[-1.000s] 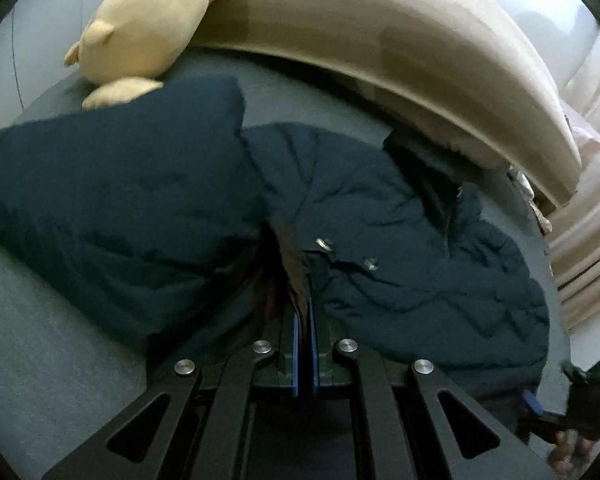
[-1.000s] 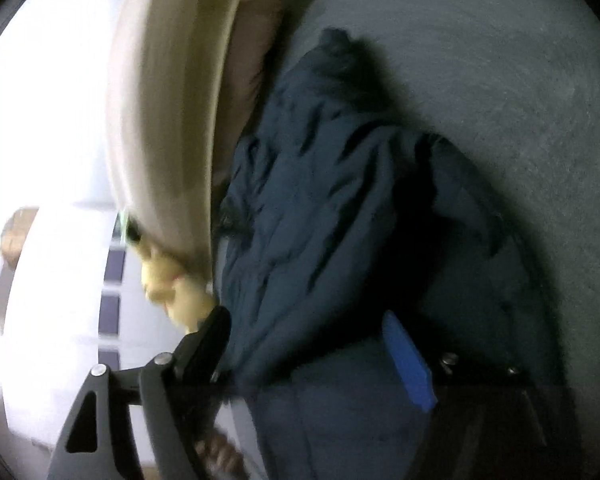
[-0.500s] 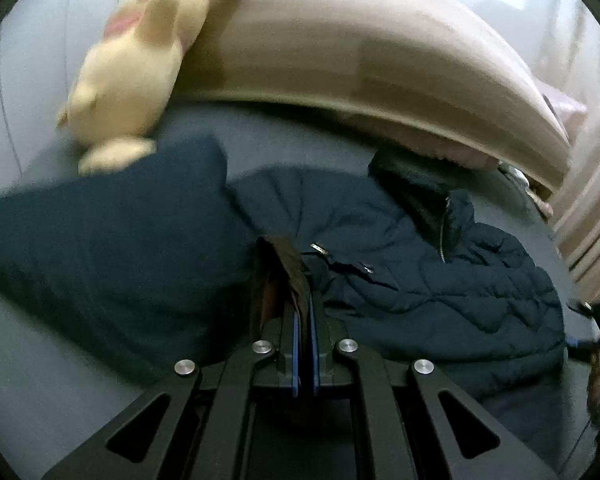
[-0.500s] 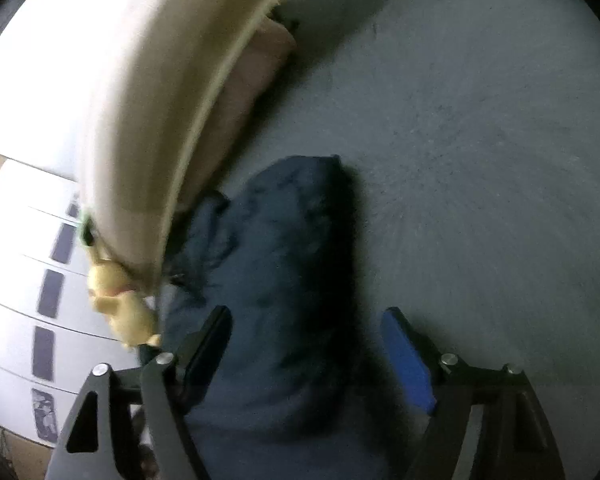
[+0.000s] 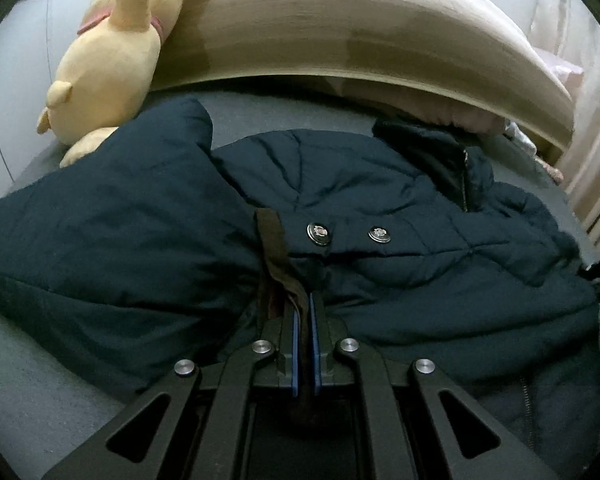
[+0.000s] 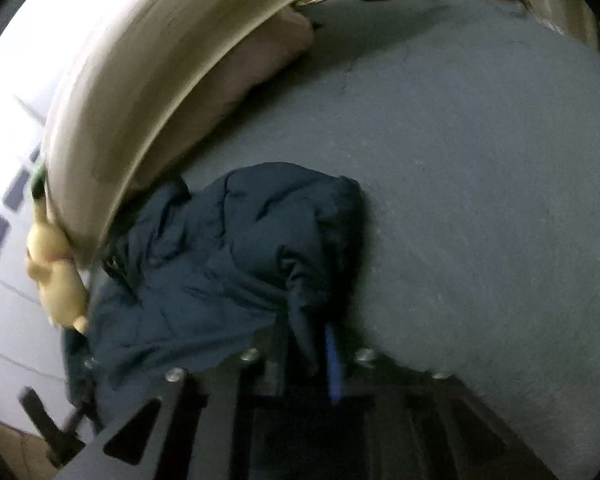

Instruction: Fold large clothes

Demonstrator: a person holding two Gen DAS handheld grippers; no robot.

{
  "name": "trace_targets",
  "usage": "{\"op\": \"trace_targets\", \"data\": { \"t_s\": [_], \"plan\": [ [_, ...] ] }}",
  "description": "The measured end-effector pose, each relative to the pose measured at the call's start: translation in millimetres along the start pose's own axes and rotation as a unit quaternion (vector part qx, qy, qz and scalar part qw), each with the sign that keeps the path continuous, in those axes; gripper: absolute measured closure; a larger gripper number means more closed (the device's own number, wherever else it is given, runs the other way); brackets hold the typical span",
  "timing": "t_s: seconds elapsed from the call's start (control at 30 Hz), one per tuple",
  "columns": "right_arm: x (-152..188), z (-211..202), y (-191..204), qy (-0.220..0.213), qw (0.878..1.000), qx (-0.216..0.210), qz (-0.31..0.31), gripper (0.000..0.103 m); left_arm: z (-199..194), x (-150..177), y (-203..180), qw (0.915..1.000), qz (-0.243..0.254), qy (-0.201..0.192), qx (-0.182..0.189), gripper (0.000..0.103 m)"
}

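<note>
Navy puffer jacket [image 5: 380,208] lies crumpled on the grey bed [image 6: 480,160] by the headboard [image 5: 340,32], no clean fold yet. Left gripper [image 5: 305,312] pinches its brown-lined edge; right gripper [image 6: 308,344] is closing on a fabric ridge. Folding barely started, I'd say.

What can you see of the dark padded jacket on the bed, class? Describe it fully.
The jacket is dark navy, quilted and puffy, with two metal snaps, a zip and a brown lining edge. It lies crumpled on the grey bed, one side folded over. The left gripper pinches its lining edge; the right gripper is closing on a fold.
</note>
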State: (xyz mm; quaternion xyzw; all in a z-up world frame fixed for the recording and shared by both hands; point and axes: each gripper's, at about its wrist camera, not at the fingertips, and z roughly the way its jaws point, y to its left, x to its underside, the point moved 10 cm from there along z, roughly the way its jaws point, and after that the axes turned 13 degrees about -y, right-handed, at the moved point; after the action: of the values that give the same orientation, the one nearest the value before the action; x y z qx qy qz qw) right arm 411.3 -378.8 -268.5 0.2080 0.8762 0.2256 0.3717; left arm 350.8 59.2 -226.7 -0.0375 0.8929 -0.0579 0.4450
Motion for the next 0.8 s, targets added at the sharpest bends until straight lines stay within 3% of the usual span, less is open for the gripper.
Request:
{"op": "trace_targets", "data": {
  "t_s": [0.03,0.07,0.1,0.13,0.23,0.37,0.4,0.43,0.47,0.53,0.6,0.63,0.7,0.73,0.8],
  "plan": [
    [-1,-4,-1,-0.003,1.000,-0.007,0.015,0.070,0,2,1,1.0000,0.001,0.001,0.000,0.097],
    [-2,-15,0,-0.010,0.999,-0.026,0.033,0.044,2,2,1,1.0000,0.000,0.002,0.001,0.097],
    [-4,-27,-2,-0.020,0.998,-0.041,0.042,0.031,0,3,2,1.0000,-0.002,0.002,0.003,0.097],
    [-7,-39,-1,-0.033,0.997,-0.046,0.044,0.025,0,3,3,1.0000,-0.005,0.002,0.006,0.097],
    [0,-66,1,-0.030,0.996,-0.066,0.045,0.025,0,6,1,0.9999,-0.009,0.001,0.008,0.096],
    [39,-64,-5,0.036,0.998,-0.055,0.019,0.027,1,6,0,0.9999,-0.010,-0.001,0.009,0.096],
    [47,-62,-6,0.049,0.997,-0.050,0.008,0.032,2,6,0,0.9999,-0.010,-0.001,0.009,0.095],
    [57,-59,-4,0.070,0.996,-0.052,-0.014,0.072,1,6,0,0.9999,-0.012,-0.001,0.011,0.095],
    [59,-61,1,0.075,0.995,-0.047,-0.036,0.079,1,6,1,0.9998,-0.013,-0.001,0.012,0.095],
    [53,-74,11,0.045,0.996,-0.040,-0.069,0.084,1,6,1,0.9997,-0.018,-0.003,0.015,0.095],
    [58,-67,0,0.056,0.995,-0.024,-0.073,0.082,2,7,2,0.9996,-0.020,-0.003,0.020,0.094],
    [68,-59,-10,0.079,0.995,-0.015,-0.064,0.073,1,7,2,0.9996,-0.020,-0.003,0.019,0.094],
    [66,-64,-10,0.072,0.996,-0.033,-0.041,0.070,2,6,2,0.9996,-0.021,-0.003,0.020,0.094],
    [60,-70,-9,0.062,0.997,-0.043,-0.022,0.064,2,6,2,0.9995,-0.022,-0.003,0.021,0.094],
    [38,-86,-12,0.025,0.998,-0.061,0.008,0.042,2,6,2,0.9995,-0.023,-0.003,0.023,0.094]
  ]
}}
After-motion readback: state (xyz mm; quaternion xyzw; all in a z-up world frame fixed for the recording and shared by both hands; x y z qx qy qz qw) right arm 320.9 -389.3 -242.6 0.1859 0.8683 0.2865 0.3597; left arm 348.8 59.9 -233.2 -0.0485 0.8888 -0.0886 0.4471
